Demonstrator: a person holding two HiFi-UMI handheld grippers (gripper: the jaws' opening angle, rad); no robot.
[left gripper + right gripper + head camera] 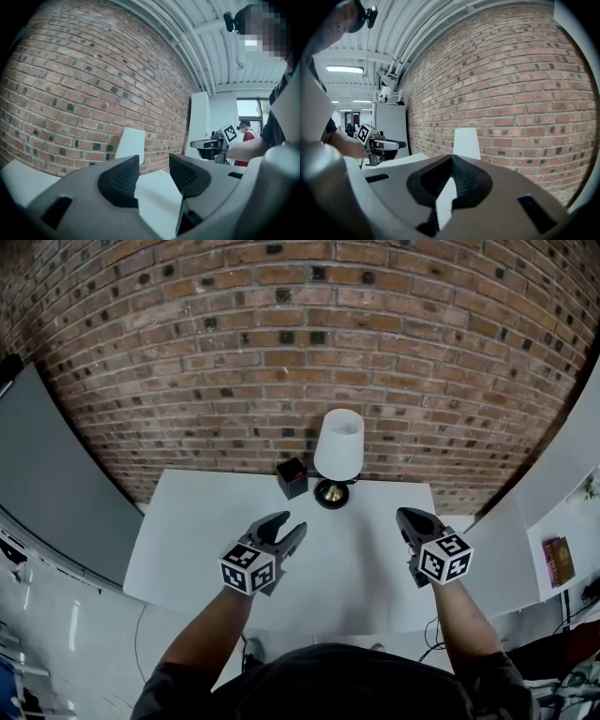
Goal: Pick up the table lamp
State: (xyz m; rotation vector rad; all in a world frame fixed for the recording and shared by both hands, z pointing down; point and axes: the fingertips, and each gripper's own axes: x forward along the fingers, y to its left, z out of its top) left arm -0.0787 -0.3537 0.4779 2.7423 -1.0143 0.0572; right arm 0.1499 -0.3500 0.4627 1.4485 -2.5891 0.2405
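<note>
- Person's forearms (211, 634), head view: nearest the camera, they enter from 6 o'clock, each hand carrying one gripper above a white table (187, 540).
- Left gripper (287, 524): its own view (153, 162) shows the two dark ribbed pads standing clearly apart. Only bare tabletop appears in the gap, so nothing is held. Its marker cube (247, 567) faces the head camera.
- Right gripper (406, 516): its own view (451, 158) shows the pad tips meeting in a point, with a narrow slit of tabletop visible below them. The jaws are closed and hold nothing. Its marker cube (443, 559) sits at the rear of the tool.
- The grippers are well apart from each other and both point toward the far edge of the table. Each appears in the other's view, held out level over the tabletop.
- Table lamp (338, 446): it stands upright at the table's far edge, untouched. It lies at about 1 o'clock from the left gripper and 11 o'clock from the right. It has a white tapered shade above a round dark base with a brass-coloured centre. The shade shows beyond the jaws in both gripper views (131, 144) (466, 144).
- Small black box (292, 478): just beside the lamp base, at its 10 o'clock.
- Brick wall (281, 352): directly behind the table. A grey panel (47, 484) stands at 9 o'clock and a white panel (562, 465) at 3 o'clock.
</note>
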